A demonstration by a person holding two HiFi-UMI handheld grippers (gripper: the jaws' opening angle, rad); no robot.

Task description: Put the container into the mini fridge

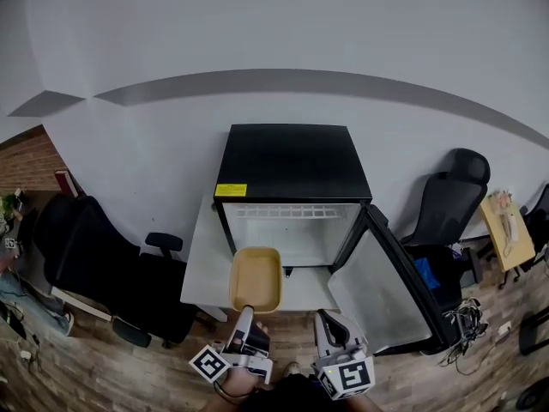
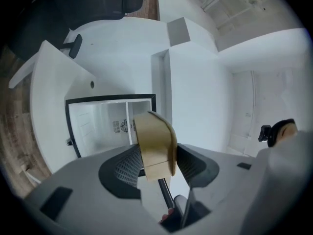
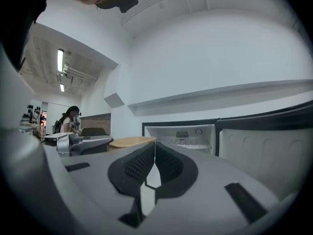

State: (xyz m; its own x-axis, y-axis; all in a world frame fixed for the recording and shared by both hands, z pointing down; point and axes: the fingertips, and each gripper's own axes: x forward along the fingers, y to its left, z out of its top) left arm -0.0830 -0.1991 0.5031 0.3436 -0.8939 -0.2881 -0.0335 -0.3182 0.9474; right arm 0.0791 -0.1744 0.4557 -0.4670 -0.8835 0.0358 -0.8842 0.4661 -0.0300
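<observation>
Held container [image 1: 256, 279] in left gripper [image 1: 246, 312], just before mini fridge [image 1: 292, 161], right gripper [image 1: 326, 320] beside it on the right. Found fridge on low table [image 1: 199, 269] against wall [image 1: 274, 33], door [image 1: 386, 294] swung out rightward, one chair [image 1: 86, 256] left, second chair [image 1: 450, 200] right.

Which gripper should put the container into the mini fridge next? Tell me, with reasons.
Left. The left gripper is clamped on the tan container, held just in front of the open mini fridge. The right gripper is shut and empty, beside the open door.
</observation>
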